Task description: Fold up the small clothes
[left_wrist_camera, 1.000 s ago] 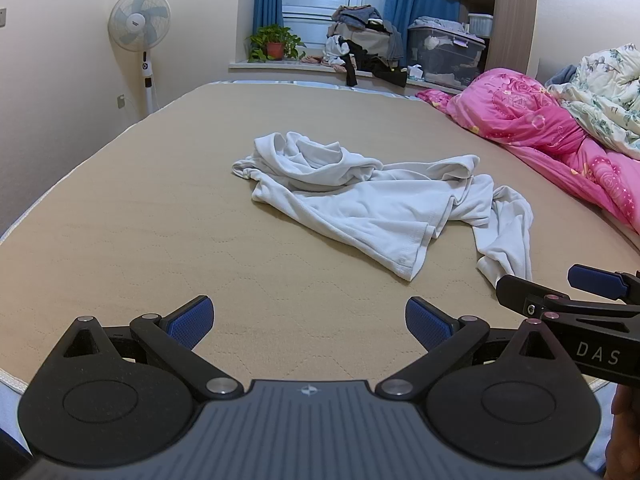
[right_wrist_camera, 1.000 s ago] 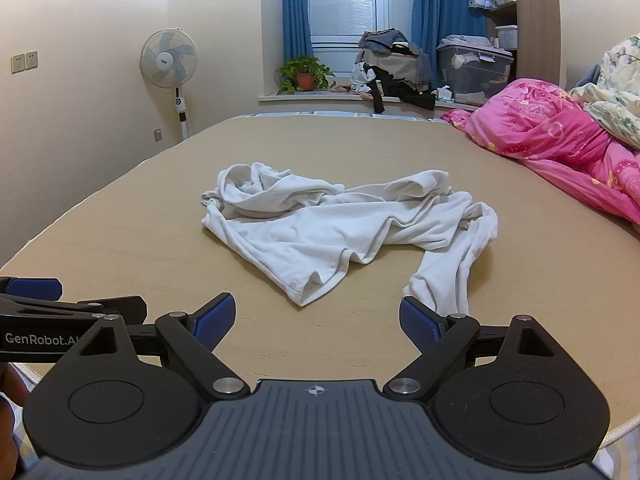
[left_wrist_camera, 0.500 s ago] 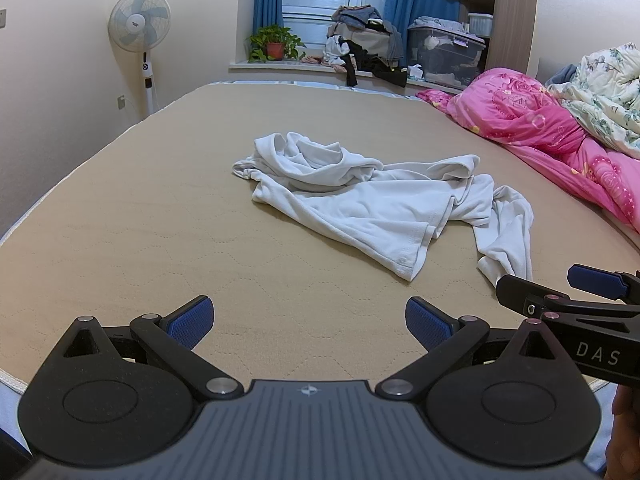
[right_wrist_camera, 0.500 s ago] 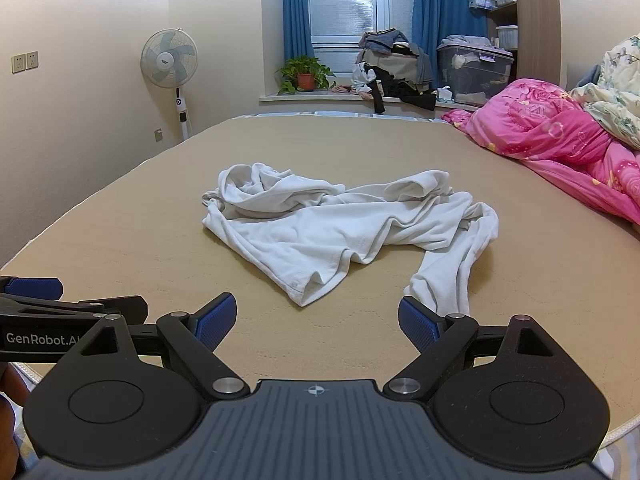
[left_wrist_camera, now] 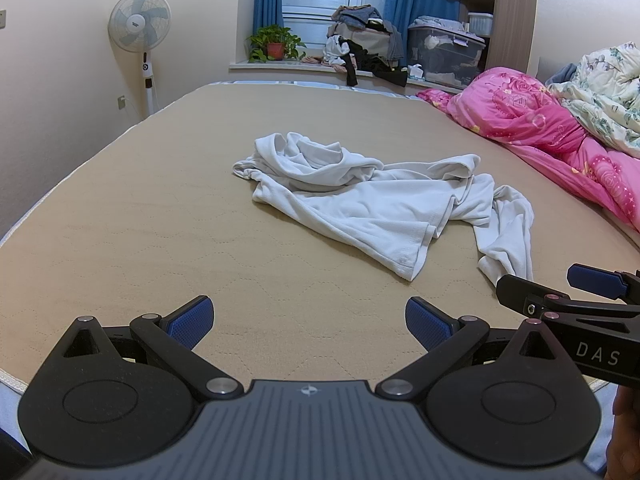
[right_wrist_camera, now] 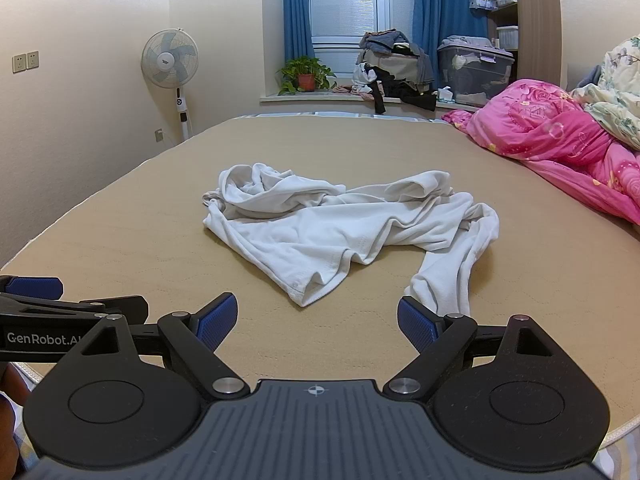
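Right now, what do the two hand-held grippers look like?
Both are alike: a matte black ribbed body, two round black discs, silver pivot pins and black linkage arms ending in blue textured pads. The left hand-held gripper reads "GenRobot.AI" in white on its side; the right hand-held gripper reads "DAS".

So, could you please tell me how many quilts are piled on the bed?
2. A pink quilt lies along the right side of the bed, and a pale flowered quilt sits on top of it at the far right. More may be hidden beyond the frame.
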Demonstrator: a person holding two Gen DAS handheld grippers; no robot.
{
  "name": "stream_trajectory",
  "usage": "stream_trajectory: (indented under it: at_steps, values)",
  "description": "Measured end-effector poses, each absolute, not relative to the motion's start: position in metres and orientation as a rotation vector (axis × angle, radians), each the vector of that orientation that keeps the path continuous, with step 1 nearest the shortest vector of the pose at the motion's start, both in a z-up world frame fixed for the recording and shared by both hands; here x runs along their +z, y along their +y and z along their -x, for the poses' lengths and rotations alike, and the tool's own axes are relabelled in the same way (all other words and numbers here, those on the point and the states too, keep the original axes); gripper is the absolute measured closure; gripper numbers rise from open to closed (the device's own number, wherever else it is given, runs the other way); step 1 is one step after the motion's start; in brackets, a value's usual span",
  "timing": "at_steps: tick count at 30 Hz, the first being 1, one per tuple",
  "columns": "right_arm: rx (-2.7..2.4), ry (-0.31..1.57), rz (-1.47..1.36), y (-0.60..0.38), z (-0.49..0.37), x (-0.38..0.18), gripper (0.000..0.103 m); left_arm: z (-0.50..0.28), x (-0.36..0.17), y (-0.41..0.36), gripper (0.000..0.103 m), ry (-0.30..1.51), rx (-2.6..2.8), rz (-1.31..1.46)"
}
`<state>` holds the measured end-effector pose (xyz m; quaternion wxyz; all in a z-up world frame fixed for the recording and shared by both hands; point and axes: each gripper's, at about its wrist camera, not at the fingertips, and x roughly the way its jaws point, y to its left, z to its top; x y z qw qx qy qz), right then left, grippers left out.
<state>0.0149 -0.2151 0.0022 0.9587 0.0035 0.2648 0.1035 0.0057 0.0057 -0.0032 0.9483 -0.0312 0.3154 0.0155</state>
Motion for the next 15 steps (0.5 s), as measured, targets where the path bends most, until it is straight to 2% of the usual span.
stream_trajectory:
  at_steps: [8,9,10,11,12,13,14,15]
  values:
    - [0.202,0.531,-0.021,-0.214,-0.017,0.009,0.014,-0.002,-0.003,0.007,0.003,0.608,0.038,0.032]
    - [0.198,0.527,-0.027,-0.215,-0.018,0.01,0.014,-0.001,-0.004,0.007,0.01,0.605,0.034,0.025]
    - [0.188,0.522,-0.034,-0.218,-0.018,0.012,0.015,-0.002,-0.004,0.007,0.026,0.606,0.027,0.019]
    - [0.179,0.515,-0.038,-0.221,-0.019,0.013,0.016,-0.003,-0.004,0.007,0.035,0.611,0.02,0.014]
    - [0.168,0.507,-0.044,-0.225,-0.02,0.015,0.021,-0.004,-0.005,0.008,0.052,0.618,0.013,0.012]
    - [0.161,0.499,-0.053,-0.229,-0.021,0.016,0.028,-0.006,-0.006,0.009,0.068,0.626,0.007,0.017]
    - [0.155,0.493,-0.063,-0.233,-0.022,0.018,0.033,-0.01,-0.007,0.008,0.075,0.639,-0.002,0.018]
    - [0.151,0.489,-0.075,-0.238,-0.024,0.02,0.049,-0.015,-0.008,0.008,0.08,0.655,-0.013,0.02]
